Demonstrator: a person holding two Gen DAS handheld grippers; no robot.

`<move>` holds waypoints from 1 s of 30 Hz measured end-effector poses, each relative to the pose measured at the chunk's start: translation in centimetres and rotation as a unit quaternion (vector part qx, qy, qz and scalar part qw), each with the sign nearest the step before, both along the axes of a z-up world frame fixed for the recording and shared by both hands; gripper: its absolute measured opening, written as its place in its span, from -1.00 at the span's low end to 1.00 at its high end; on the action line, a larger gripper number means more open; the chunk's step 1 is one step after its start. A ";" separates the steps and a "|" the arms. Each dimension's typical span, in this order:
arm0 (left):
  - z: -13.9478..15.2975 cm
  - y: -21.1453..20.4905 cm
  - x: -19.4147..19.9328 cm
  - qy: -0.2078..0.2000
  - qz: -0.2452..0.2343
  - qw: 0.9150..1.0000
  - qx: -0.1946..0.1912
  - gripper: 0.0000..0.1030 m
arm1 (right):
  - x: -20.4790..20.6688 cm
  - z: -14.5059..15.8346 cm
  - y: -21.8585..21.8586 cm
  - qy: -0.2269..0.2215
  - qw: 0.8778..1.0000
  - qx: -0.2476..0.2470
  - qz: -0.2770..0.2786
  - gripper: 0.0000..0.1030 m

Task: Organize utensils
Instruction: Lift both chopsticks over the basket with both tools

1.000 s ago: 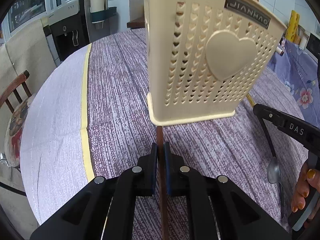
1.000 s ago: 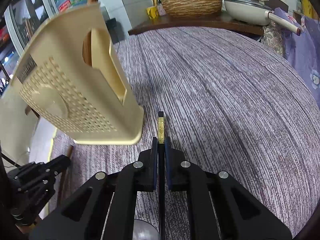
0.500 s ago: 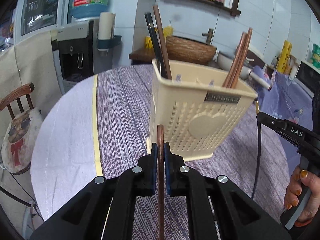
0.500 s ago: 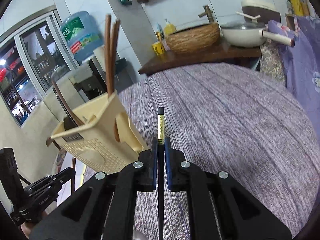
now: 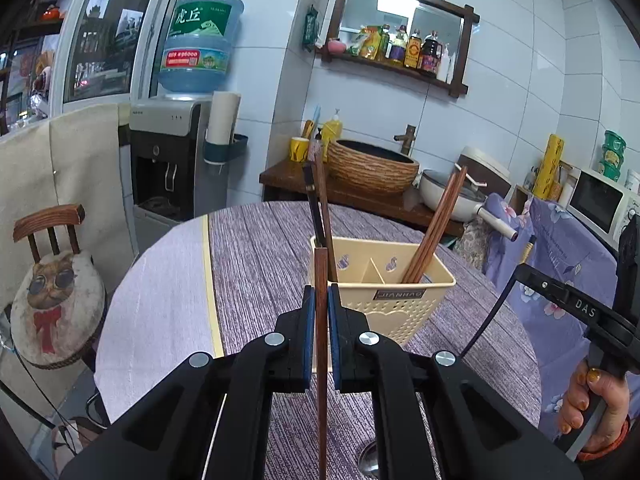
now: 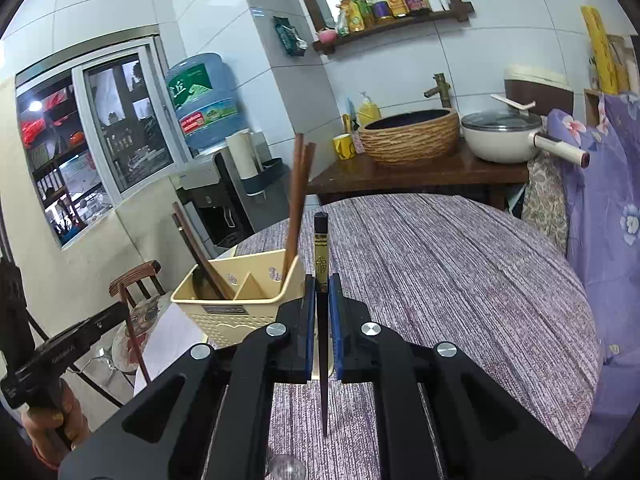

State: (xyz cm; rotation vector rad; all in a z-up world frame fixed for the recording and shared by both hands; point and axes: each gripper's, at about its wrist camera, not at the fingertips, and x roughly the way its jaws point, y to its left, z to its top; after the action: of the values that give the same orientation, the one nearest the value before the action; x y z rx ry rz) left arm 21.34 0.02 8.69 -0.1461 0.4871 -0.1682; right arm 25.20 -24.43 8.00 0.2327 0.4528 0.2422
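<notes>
A cream plastic utensil holder (image 5: 404, 304) stands on the round table and also shows in the right wrist view (image 6: 240, 300). It holds several chopsticks (image 5: 434, 228) in its two compartments. My left gripper (image 5: 320, 312) is shut on a brown wooden chopstick (image 5: 321, 280), held upright just in front of the holder. My right gripper (image 6: 322, 300) is shut on a black chopstick with a gold band (image 6: 321, 248), held upright to the right of the holder. The right gripper shows at the right edge of the left wrist view (image 5: 568, 304).
The table has a purple striped cloth (image 6: 440, 280) with a pale strip on its left (image 5: 160, 304). A metal spoon (image 5: 370, 460) lies on the cloth near me. A chair with a cat cushion (image 5: 52, 300) stands left. A counter with basin and pan (image 6: 420, 160) lies behind.
Both grippers have risen and tilted up with their chopsticks. The holder, seen close and from the side a second ago, is now farther off and seen from above its rim.
</notes>
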 end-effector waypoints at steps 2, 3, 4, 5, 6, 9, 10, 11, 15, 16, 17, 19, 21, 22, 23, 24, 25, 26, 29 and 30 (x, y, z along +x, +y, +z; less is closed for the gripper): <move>0.4 0.2 -0.3 -0.006 0.002 1.000 0.000 -0.86 | -0.5 0.5 0.2 -0.005 1.000 -0.005 0.006 -0.84; 0.6 0.2 -0.4 -0.009 0.003 1.000 0.000 -0.86 | -0.6 0.7 0.3 -0.008 1.000 -0.006 0.008 -0.84; 0.8 0.2 -0.4 -0.011 0.004 1.000 0.000 -0.86 | -0.7 0.8 0.4 -0.009 1.000 -0.006 0.009 -0.84; 0.9 0.3 -0.5 -0.013 0.003 1.000 0.000 -0.86 | -0.9 1.0 0.4 -0.011 1.000 -0.007 0.010 -0.84; 1.0 0.3 -0.7 -0.014 0.003 1.000 -0.001 -0.86 | -0.9 1.1 0.5 -0.012 1.000 -0.006 0.011 -0.84; 1.3 0.4 -1.0 -0.020 0.001 1.000 0.000 -0.86 | -1.0 1.5 0.5 -0.014 1.000 -0.005 0.016 -0.84; 1.5 0.4 -1.0 -0.023 0.001 1.000 0.001 -0.86 | -1.0 1.6 0.5 -0.015 1.000 -0.005 0.018 -0.84; 1.7 0.4 -1.1 -0.024 0.001 1.000 0.002 -0.86 | -1.0 1.7 0.6 -0.015 1.000 -0.006 0.020 -0.84; 2.1 0.7 -1.2 -0.028 -0.004 1.000 -0.003 -0.86 | -0.9 2.1 0.8 -0.017 0.999 -0.008 0.027 -0.84; 2.1 0.6 -1.3 -0.029 -0.004 1.000 -0.002 -0.86 | -0.9 2.2 0.8 -0.017 0.999 -0.008 0.028 -0.84; 2.2 0.6 -1.3 -0.030 -0.005 1.000 -0.002 -0.86 | -0.9 2.3 0.7 -0.018 0.999 -0.008 0.030 -0.84; 2.4 0.6 -1.3 -0.031 -0.009 0.999 -0.005 -0.86 | -0.9 2.4 0.7 -0.018 0.999 -0.007 0.034 -0.84; 2.6 0.7 -1.2 -0.031 -0.014 0.999 -0.010 -0.86 | -0.8 2.7 0.7 -0.017 0.999 -0.005 0.040 -0.84; 2.8 0.6 -1.2 -0.032 -0.015 0.999 -0.009 -0.86 | -0.8 2.8 0.7 -0.016 0.999 -0.004 0.042 -0.84; 3.0 0.6 -1.2 -0.034 -0.016 0.999 -0.009 -0.86 | -0.7 3.0 0.7 -0.016 0.999 -0.002 0.046 -0.84; 3.2 0.6 -1.2 -0.036 -0.017 0.999 -0.009 -0.86 | -0.7 3.1 0.6 -0.015 0.999 -0.001 0.049 -0.84; 3.5 0.7 -1.3 -0.037 -0.021 0.999 -0.011 -0.86 | -0.7 3.3 0.6 -0.015 0.998 0.001 0.054 -0.84; 3.7 0.7 -1.3 -0.038 -0.024 0.999 -0.013 -0.86 | -0.7 3.6 0.6 -0.015 0.998 0.003 0.059 -0.84; 5.1 0.6 -1.3 -0.045 -0.037 0.998 -0.016 -0.86 | -0.7 4.9 0.8 -0.019 0.997 0.009 0.077 -0.84; 5.6 0.5 -1.3 -0.048 -0.041 0.998 -0.017 -0.86 | -0.7 5.4 0.9 -0.021 0.996 0.010 0.083 -0.84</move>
State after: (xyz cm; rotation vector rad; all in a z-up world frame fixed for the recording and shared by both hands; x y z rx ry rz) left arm 20.03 0.50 14.25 -0.1500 0.3952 -0.2636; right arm 24.54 -23.57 13.43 0.2083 0.4294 0.4143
